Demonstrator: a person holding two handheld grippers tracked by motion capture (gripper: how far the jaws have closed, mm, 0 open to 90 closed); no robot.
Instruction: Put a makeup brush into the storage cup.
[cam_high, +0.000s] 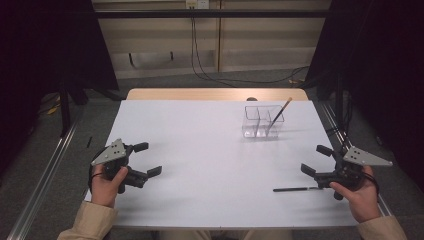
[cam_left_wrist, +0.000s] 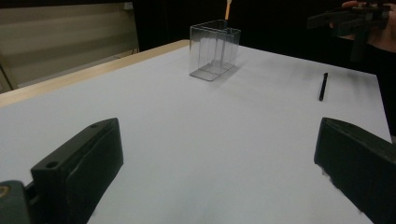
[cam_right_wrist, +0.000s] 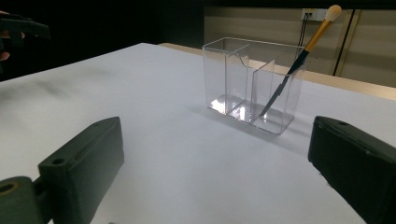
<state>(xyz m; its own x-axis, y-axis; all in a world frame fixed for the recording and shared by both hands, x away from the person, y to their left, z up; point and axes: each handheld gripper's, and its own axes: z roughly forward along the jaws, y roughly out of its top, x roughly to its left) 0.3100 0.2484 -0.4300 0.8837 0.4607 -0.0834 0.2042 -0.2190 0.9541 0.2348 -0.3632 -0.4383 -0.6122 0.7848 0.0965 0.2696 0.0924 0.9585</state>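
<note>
Black slim pen (cam_high: 296, 189) lies flat on the white counter (cam_high: 210, 165), just beside the right tongs (cam_high: 316, 161) (jaws wide apart, holding nothing). Left tongs (cam_high: 148, 159) also gape empty. Clear plastic divided holder (cam_high: 262, 121) stands farther back, orange-handled brush (cam_high: 280, 112) leaning inside.

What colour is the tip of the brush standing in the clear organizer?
Pale cream, on an orange-yellow handle; the brush in the organizer shows best in the right gripper view.
</note>
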